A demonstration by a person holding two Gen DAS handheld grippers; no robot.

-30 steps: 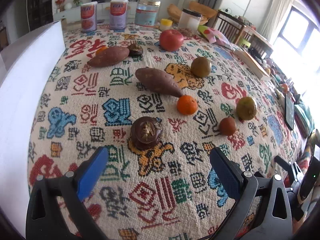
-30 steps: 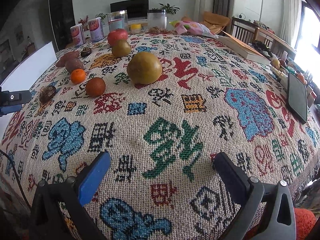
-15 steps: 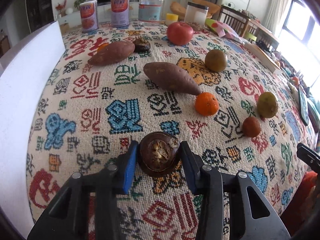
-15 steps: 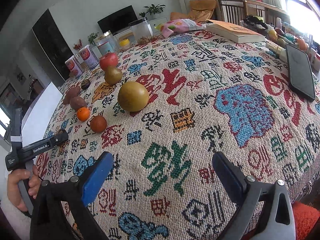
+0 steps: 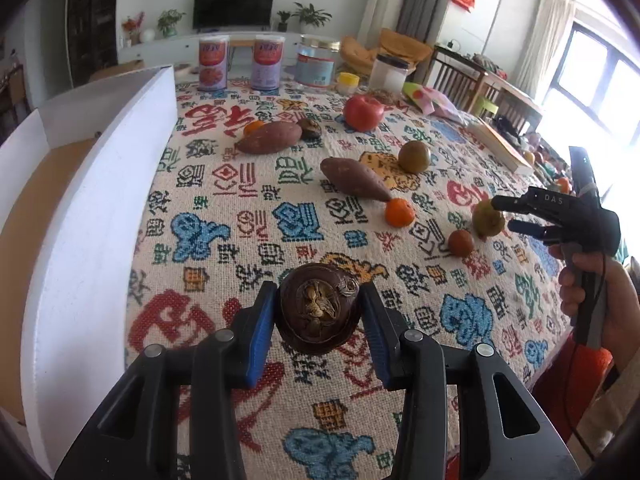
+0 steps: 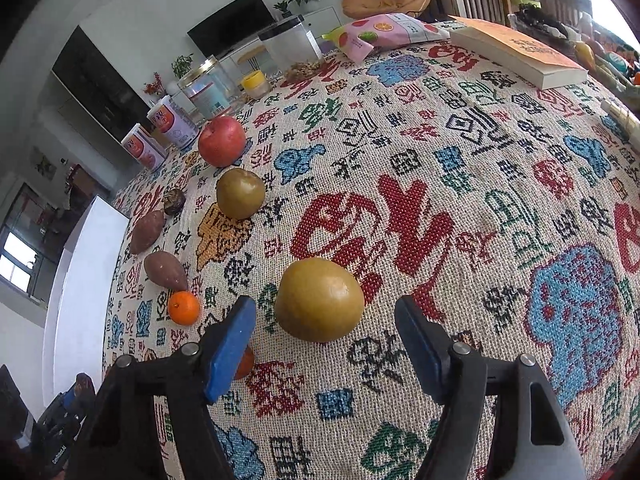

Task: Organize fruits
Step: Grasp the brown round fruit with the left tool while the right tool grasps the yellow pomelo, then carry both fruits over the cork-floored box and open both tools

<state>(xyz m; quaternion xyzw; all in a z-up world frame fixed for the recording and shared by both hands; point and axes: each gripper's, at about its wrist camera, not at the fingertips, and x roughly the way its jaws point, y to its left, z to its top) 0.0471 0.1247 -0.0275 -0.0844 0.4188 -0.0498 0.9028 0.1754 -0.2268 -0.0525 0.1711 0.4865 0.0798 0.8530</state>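
Observation:
My left gripper (image 5: 318,332) is shut on a dark brown mangosteen (image 5: 318,308) and holds it above the patterned tablecloth, beside the white box (image 5: 100,216). My right gripper (image 6: 326,344) is open, its jaws on either side of a brown-green pear (image 6: 319,299) that rests on the cloth. The right gripper (image 5: 516,216) also shows in the left wrist view, next to that pear (image 5: 487,222). Two sweet potatoes (image 5: 354,179), a tangerine (image 5: 399,213), a red apple (image 5: 362,113), a second pear (image 5: 414,157) and a small brown fruit (image 5: 461,243) lie on the table.
The open white box with a brown floor stands along the table's left edge. Cans (image 5: 213,63), jars (image 5: 314,65) and a snack bag (image 6: 384,32) line the far edge. A book (image 6: 520,56) lies at the far right. A second mangosteen (image 5: 310,128) lies behind the far sweet potato.
My left gripper closed on the mangosteen and lifted it off the cloth. My right gripper moved forward until its open jaws came to either side of the pear.

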